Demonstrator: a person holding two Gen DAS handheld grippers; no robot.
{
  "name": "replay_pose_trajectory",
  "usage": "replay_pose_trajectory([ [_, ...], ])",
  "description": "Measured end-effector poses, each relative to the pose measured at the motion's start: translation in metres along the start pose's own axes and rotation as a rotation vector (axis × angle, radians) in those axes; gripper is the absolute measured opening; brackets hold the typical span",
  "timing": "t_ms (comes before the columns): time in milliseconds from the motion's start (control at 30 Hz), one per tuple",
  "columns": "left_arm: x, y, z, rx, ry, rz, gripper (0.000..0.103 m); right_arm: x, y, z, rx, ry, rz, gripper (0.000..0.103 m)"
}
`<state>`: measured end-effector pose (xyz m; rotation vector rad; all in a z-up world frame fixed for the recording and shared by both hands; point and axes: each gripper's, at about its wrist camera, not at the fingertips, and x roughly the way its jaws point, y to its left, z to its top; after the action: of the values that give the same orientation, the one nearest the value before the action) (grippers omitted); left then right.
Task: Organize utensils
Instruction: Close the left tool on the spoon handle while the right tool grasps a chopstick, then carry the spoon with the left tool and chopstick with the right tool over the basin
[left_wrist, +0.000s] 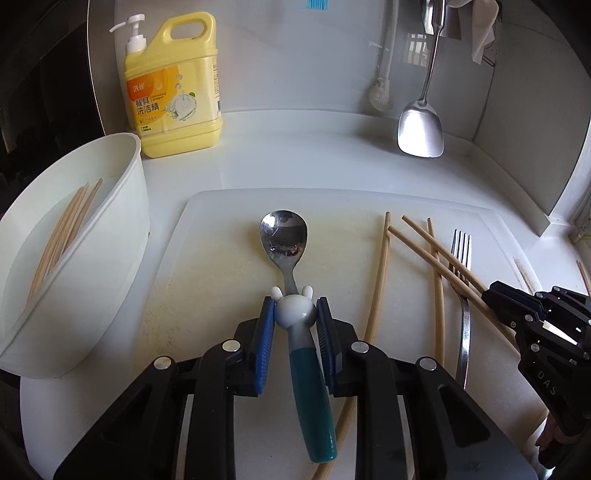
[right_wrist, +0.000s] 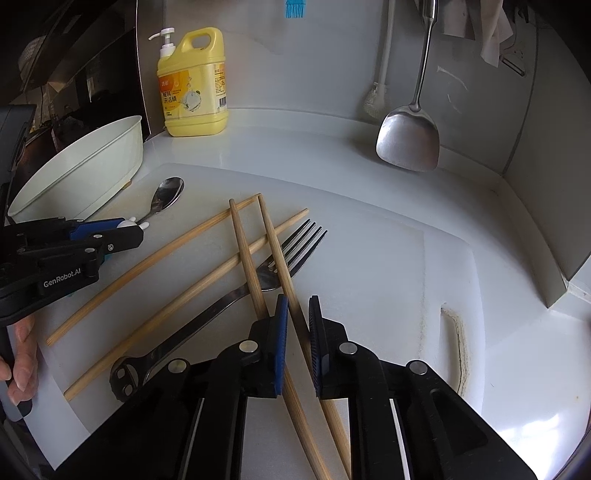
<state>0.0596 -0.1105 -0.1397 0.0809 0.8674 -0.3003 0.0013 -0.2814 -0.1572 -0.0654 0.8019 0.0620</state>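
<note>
White counter (left_wrist: 332, 155) and a pale cutting board (left_wrist: 207, 266) on it fill both views, with a grey wall behind. Cut off at the top edge are the handle of one hanging steel spatula (left_wrist: 421, 129), a blue brush and some cloth; a white scrubber beside the spatula is hard to make out. One yellow detergent bottle (left_wrist: 173, 85) is seen standing at the back. One white tub (left_wrist: 122, 206) sits at the board's left edge, and several chopsticks lean inside it; their number cannot be told.

On the board are counted one spoon (left_wrist: 284, 236), one fork (right_wrist: 288, 258) and four loose chopsticks (right_wrist: 243, 236), two of which are laid across the fork. The lower ends of those two are hidden under the right tool (right_wrist: 295, 317). The right tool is clenched on one of them, just behind the fork's head. The left tool (left_wrist: 294, 317) is clenched on the spoon's rabbit-shaped handle, with the bowl lying forward on the board.
</note>
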Motion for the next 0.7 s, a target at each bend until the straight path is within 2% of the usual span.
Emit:
replay_pose_trajectory([
  [200, -0.010, -0.001, -0.002, 0.000, -0.031, -0.021, 0.023, -0.005, -0.002, 0.000, 0.030, -0.023, 0.001, 0.006],
  [700, -0.033, 0.005, 0.000, -0.026, -0.058, -0.048, 0.023, -0.023, 0.001, 0.005, 0.056, -0.091, 0.028, 0.006],
])
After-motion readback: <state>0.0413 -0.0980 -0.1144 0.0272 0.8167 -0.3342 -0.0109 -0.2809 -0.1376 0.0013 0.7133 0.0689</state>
